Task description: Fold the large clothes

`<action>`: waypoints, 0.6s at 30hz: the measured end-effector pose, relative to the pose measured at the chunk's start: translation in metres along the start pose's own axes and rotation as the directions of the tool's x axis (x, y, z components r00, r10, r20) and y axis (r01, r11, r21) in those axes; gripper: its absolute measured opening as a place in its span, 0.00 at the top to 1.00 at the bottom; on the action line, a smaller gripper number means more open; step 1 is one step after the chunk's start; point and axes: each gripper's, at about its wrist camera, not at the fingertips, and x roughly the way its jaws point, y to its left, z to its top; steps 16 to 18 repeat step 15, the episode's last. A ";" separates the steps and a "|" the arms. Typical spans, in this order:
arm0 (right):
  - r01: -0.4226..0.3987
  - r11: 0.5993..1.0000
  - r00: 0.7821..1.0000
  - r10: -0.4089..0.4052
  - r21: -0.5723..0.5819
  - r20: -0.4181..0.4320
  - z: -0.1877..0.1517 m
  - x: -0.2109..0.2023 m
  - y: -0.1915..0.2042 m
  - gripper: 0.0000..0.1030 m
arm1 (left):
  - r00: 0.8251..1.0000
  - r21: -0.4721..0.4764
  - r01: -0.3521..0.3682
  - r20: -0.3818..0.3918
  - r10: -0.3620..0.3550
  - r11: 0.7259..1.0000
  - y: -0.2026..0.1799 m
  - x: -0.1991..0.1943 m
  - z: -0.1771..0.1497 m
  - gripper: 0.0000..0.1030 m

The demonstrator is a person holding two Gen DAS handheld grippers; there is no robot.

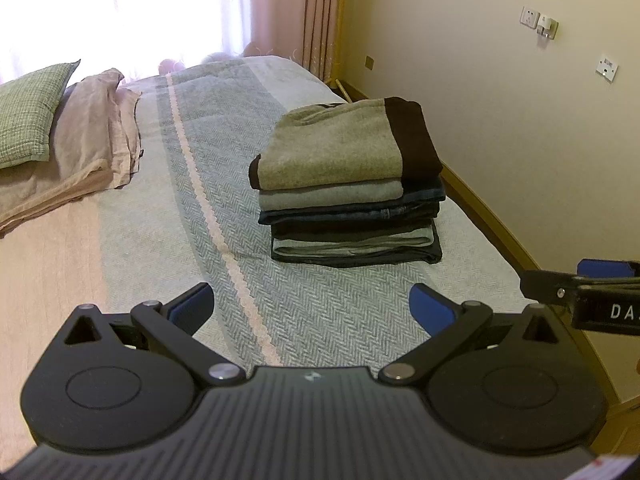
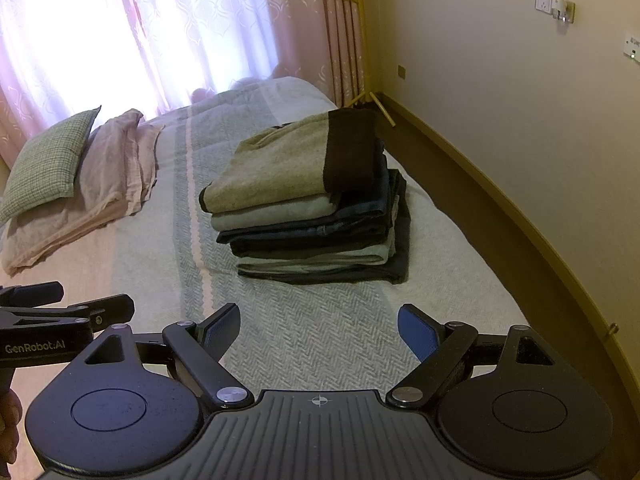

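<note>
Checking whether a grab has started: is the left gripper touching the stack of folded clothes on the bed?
Apart. In the left wrist view the open left gripper sits short of the stack of folded clothes, with bare herringbone bedspread between them.

Premises are presenting as a home bedroom. A bed (image 1: 168, 184) under a herringbone cover is occupying most of the room, with a green pillow (image 1: 28, 116) lying at its head. Pink curtains (image 2: 168, 28) are screening a bright window; wall sockets (image 2: 554, 4) are showing beside it.
</note>
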 end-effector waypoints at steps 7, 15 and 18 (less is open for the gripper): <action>-0.001 1.000 1.000 0.001 0.003 0.000 0.000 0.001 -0.002 0.19 | 1.000 0.003 -0.002 0.000 0.002 1.000 -0.004 0.003 0.001 0.01; -0.012 1.000 1.000 0.012 0.009 -0.003 0.002 0.007 -0.009 0.19 | 1.000 -0.001 -0.007 0.003 0.007 1.000 -0.009 0.009 0.004 0.01; -0.012 1.000 1.000 0.012 0.009 -0.003 0.002 0.007 -0.009 0.19 | 1.000 -0.001 -0.007 0.003 0.007 1.000 -0.009 0.009 0.004 0.01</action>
